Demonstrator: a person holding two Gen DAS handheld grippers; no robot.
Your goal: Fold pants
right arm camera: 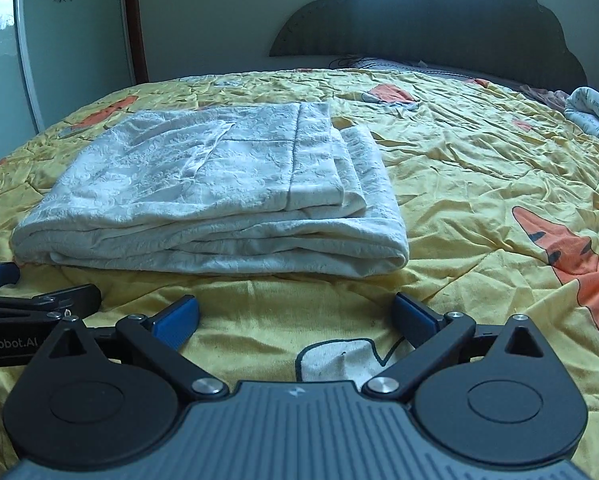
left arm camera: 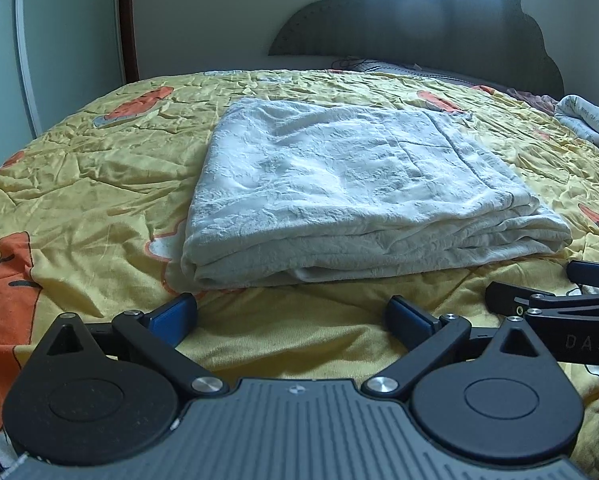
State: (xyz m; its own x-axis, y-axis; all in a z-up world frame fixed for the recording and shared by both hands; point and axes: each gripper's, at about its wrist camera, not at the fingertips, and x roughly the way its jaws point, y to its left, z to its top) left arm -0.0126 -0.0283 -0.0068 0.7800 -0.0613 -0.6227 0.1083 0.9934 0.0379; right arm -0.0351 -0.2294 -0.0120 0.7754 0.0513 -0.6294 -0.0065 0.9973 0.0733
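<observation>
The white pants lie folded into a thick rectangular stack on the bed, resting flat on a crumpled yellow cover printed with orange cartoon figures. Several layers show along the near edge of the stack, and in the right wrist view a hemmed panel lies on top with narrower layers stepping out to its right.

Just in front of that near edge, the left gripper hovers over the cover with its blue-padded fingers spread wide apart and nothing between them. The right gripper sits beside it, on its right, its own blue-padded fingers likewise wide apart and empty over the cover. Neither gripper touches the pants.

Beyond the stack, a dark scalloped headboard stands against a pale wall. A bundled light cloth with printed writing lies near the bed's far right side, well apart from the pants.
</observation>
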